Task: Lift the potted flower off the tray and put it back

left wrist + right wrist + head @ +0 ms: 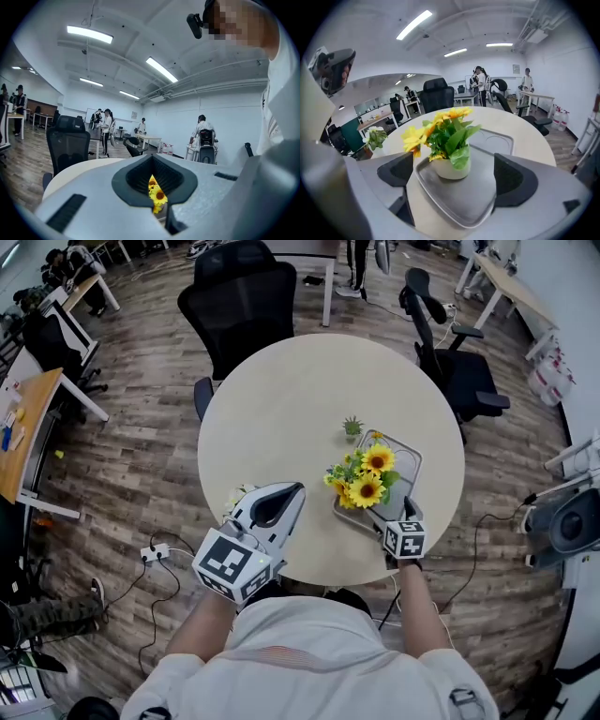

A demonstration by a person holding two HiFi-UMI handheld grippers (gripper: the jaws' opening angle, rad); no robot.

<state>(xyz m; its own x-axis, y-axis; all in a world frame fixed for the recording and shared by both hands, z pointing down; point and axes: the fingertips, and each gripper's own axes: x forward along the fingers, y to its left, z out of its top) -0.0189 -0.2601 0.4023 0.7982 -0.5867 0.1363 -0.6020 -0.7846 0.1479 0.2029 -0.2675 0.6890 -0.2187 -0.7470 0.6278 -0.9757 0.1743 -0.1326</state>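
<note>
— Where does the potted flower (366,479) stand?
— Upright at the near end of the grey tray (413,461) on the round table (281,409). By the look of it, the lift has not yet begun.
— And the grippers?
— The right gripper (394,512), jaws spread wide, straddles the tray's near corner, lined up on the white pot, likely for the grasp. The left gripper (292,491), jaws pressed together on nothing, hovers aside near the table's edge, apparently unneeded.

Small green plant (352,427) stands on round table (281,418).
</note>
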